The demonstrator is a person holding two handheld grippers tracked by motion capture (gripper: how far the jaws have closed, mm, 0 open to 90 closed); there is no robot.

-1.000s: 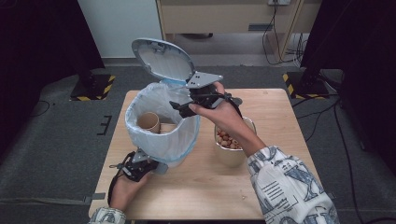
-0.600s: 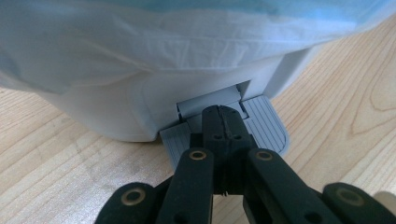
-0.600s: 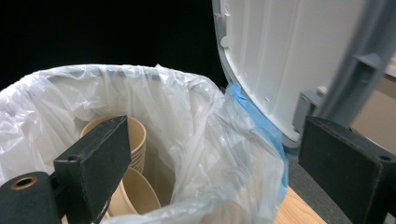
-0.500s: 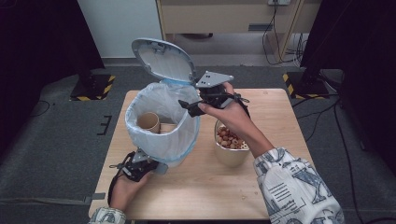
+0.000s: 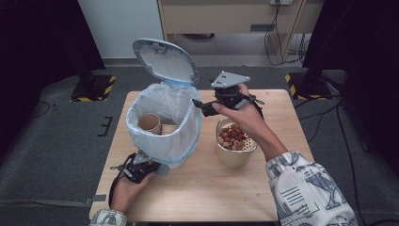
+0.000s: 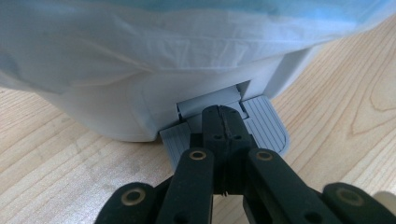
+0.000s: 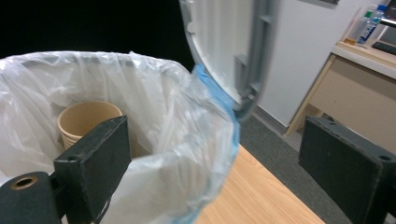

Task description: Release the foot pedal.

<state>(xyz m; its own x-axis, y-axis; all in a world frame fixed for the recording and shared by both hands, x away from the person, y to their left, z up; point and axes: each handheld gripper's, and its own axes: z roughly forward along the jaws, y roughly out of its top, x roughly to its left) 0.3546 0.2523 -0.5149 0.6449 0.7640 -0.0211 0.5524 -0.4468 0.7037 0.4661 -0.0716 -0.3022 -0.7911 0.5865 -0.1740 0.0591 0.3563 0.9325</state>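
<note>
Pressed shut, the left claw (image 6: 223,122) is held on the bin's pedal (image 6: 224,126); the empty right claw (image 5: 200,105) is spread beside the bin (image 5: 162,125). Should pressure slip, the raised lid (image 5: 164,60) could be dropped

Each tool is matte black. The left tool (image 6: 223,122) has linked arms with brass-ringed pivots. The right tool (image 5: 200,104) carries a grey three-cornered plate and black cable. Sleeves are white with dark print.
</note>
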